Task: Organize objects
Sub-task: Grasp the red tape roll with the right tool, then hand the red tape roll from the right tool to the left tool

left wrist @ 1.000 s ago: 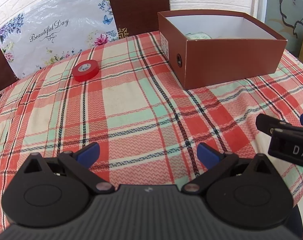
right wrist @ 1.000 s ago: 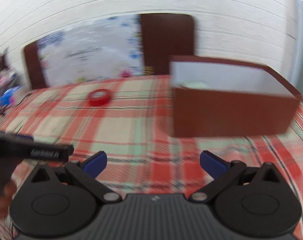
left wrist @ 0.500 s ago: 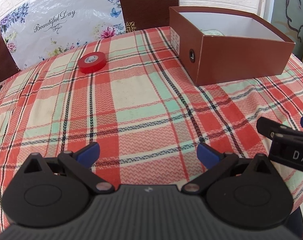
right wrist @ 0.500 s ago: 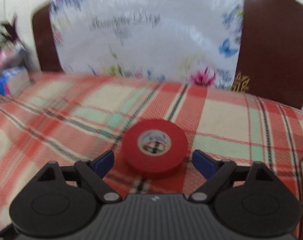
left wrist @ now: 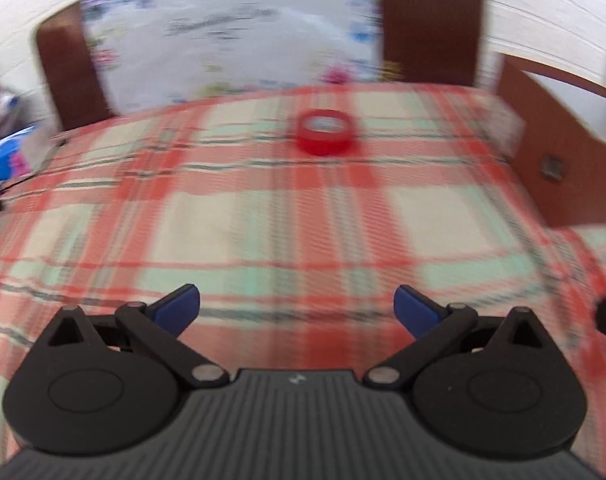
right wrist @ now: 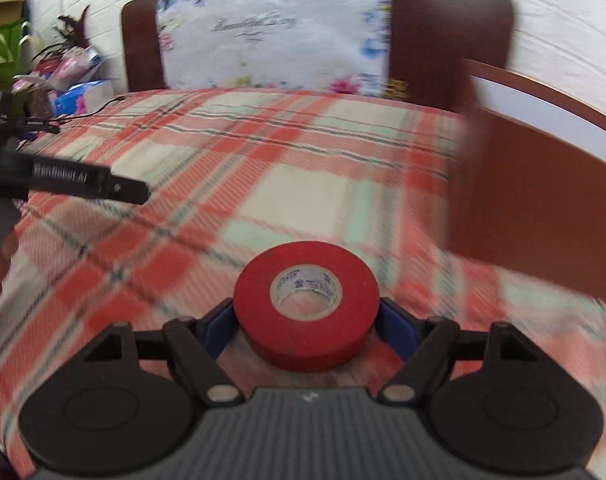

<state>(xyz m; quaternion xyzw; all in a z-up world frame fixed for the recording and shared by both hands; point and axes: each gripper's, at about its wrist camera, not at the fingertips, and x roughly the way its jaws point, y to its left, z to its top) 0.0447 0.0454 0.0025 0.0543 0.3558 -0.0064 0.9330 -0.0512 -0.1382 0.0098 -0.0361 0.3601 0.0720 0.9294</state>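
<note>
One red roll of tape (right wrist: 307, 300) pinched in the right claw (right wrist: 306, 326) at lower centre, left claw (left wrist: 297, 308) spread wide, brown cardboard box (right wrist: 543, 208) at right.

Motion blur smeared the left wrist view, so the script on the floral sheet (left wrist: 239, 36) was unreadable. The brown box (right wrist: 543, 216) ran off the right edge in both views. The red tape roll (right wrist: 307, 304) hid the right gripper's blue pads (right wrist: 219, 326).
</note>
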